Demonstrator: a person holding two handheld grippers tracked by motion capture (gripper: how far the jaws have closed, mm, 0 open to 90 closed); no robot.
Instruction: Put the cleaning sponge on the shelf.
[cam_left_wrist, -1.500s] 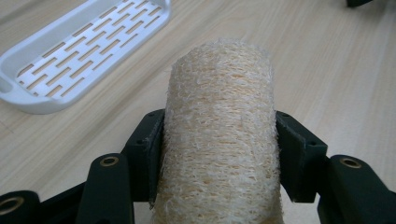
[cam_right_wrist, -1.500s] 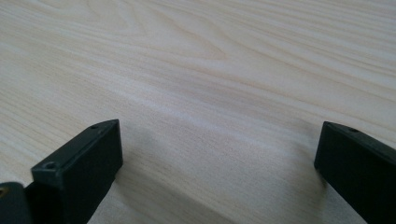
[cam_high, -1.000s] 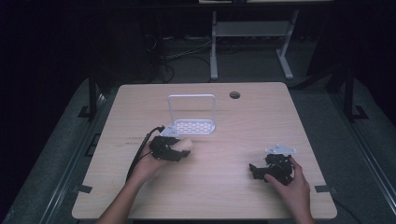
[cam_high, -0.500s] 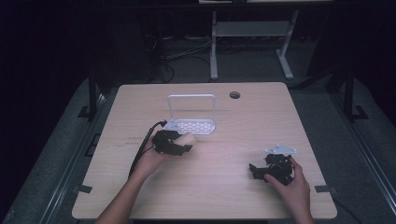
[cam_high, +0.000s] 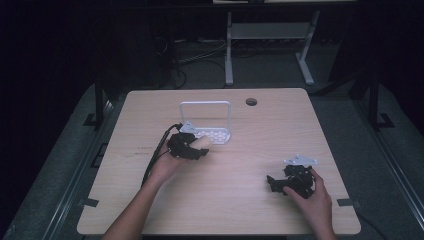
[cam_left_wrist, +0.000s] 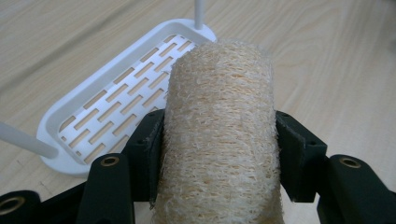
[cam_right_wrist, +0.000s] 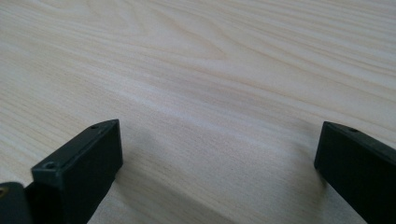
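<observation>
Between the two black jaws of the left gripper (cam_left_wrist: 219, 154) sits a pale, fibrous loofah sponge of cylinder shape (cam_left_wrist: 220, 135), clamped on both flanks so that its coarse weave bulges a little past the pads and its free end points forward. Just beyond that end lies a white plastic slotted tray with a thin wire frame standing over it (cam_left_wrist: 70, 116); in the left gripper view the tray lies ahead and to the left of the sponge, with a rim corner close behind the sponge's tip, and the sponge looks to be off the tray rather than in it. From the high view the left gripper (cam_high: 189, 146) hangs at the near edge of the tray (cam_high: 223, 140), the sponge (cam_high: 201, 144) showing as a light patch at its front, on a light wooden table (cam_high: 240, 210). Well apart, at the table's near right, the right gripper (cam_high: 280, 184) rests low over bare wood, its jaws spread wide with nothing between them. The step in hand reads as carrying the sponge to the tray. The next move probably calls for bringing the sponge in over the slotted floor, clear of the wire frame, lowering it until it rests, and only then parting the jaws.
</observation>
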